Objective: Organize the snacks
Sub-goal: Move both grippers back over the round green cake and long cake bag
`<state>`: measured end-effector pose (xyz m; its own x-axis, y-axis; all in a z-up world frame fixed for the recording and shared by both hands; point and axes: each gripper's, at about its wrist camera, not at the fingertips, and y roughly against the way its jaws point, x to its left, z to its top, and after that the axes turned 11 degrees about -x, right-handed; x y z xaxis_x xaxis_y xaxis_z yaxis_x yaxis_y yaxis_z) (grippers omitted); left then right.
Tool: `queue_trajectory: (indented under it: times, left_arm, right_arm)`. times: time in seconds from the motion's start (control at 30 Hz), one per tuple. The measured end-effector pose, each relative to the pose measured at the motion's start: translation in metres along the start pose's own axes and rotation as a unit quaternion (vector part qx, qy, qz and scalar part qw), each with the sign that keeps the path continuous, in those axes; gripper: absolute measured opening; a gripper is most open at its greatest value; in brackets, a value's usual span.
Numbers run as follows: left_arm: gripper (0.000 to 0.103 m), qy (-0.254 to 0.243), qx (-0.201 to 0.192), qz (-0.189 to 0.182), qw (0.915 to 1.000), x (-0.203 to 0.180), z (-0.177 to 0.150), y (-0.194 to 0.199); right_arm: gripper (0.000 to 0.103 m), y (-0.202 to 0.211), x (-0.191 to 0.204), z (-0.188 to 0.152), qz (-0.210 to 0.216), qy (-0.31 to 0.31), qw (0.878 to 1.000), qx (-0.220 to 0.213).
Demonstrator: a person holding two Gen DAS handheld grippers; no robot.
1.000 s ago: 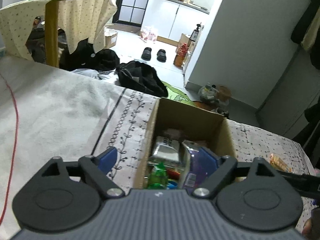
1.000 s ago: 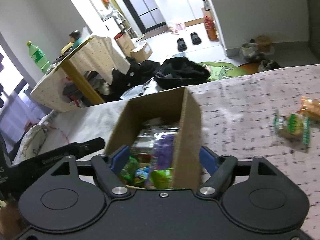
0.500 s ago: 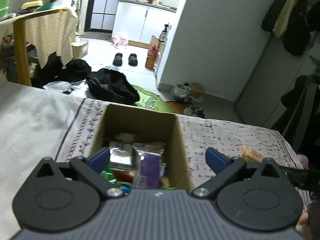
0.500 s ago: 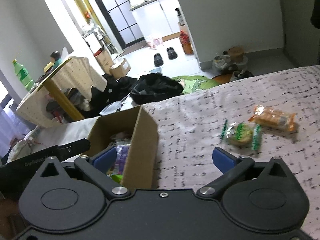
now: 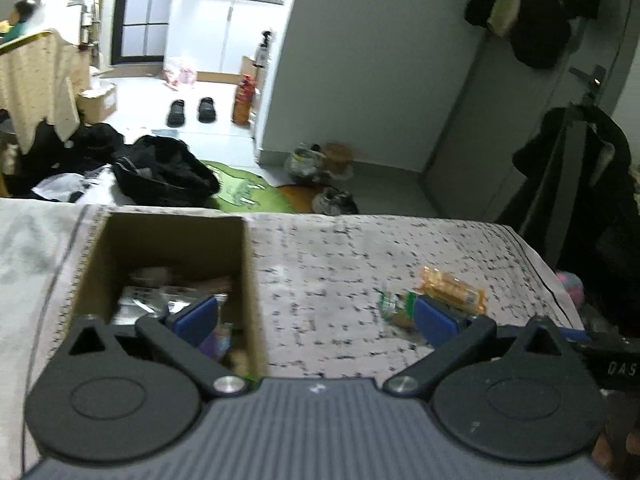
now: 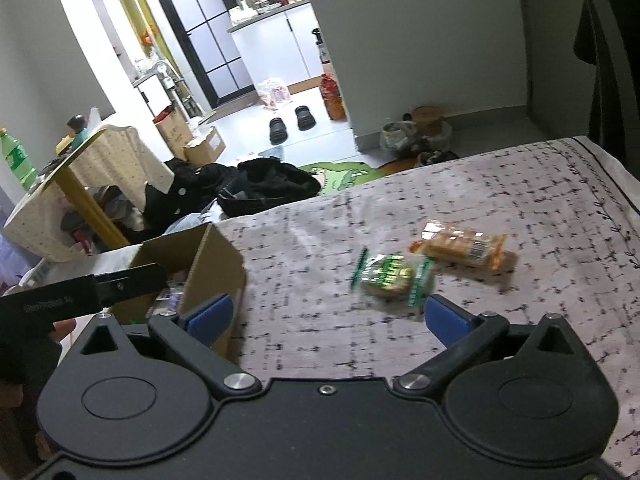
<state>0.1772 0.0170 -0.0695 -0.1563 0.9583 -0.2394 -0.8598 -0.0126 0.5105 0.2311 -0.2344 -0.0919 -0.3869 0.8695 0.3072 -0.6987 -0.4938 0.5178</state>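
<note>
An open cardboard box (image 5: pixel 244 264) (image 6: pixel 218 264) holding several snack packets sits on the patterned bedspread (image 5: pixel 340 252) (image 6: pixel 560 240). A green-wrapped snack (image 6: pixel 394 276) (image 5: pixel 394 306) and an orange-wrapped snack (image 6: pixel 464 246) (image 5: pixel 452 290) lie on the spread right of the box. My left gripper (image 5: pixel 316 320) is open and empty, its left finger over the box, its right finger near the green snack. My right gripper (image 6: pixel 328 314) is open and empty, just short of the green snack.
The bed's far edge (image 5: pixel 360 216) drops to a floor with a black bag (image 5: pixel 168 172), a green mat (image 5: pixel 248 192) and slippers (image 5: pixel 192 110). A draped table (image 6: pixel 80 176) stands at the left. Dark clothes (image 5: pixel 580 184) hang at the right.
Both grippers have swung right, away from above the box toward the two loose snacks. The box has shifted left in both views. Both stay open.
</note>
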Motion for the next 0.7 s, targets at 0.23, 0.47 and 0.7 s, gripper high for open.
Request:
queue_trajectory:
  times: [0.23,0.47,0.7]
  left_arm:
    - [0.103,-0.013,0.015,-0.013,0.9997,-0.027,-0.004,-0.015]
    - [0.103,-0.024,0.022,-0.023,0.9992,-0.052,-0.004,-0.033]
    - [0.103,-0.043,0.032,-0.033,0.998,-0.074,-0.012,-0.061]
  right_arm:
    - [0.103,0.001,-0.023,0.002,-0.006,-0.002,1.0,-0.002]
    - [0.103,0.0,-0.045,0.008,-0.02,-0.003,1.0,-0.004]
    - [0.103,-0.01,-0.072,0.013,-0.03,-0.007,1.0,-0.002]
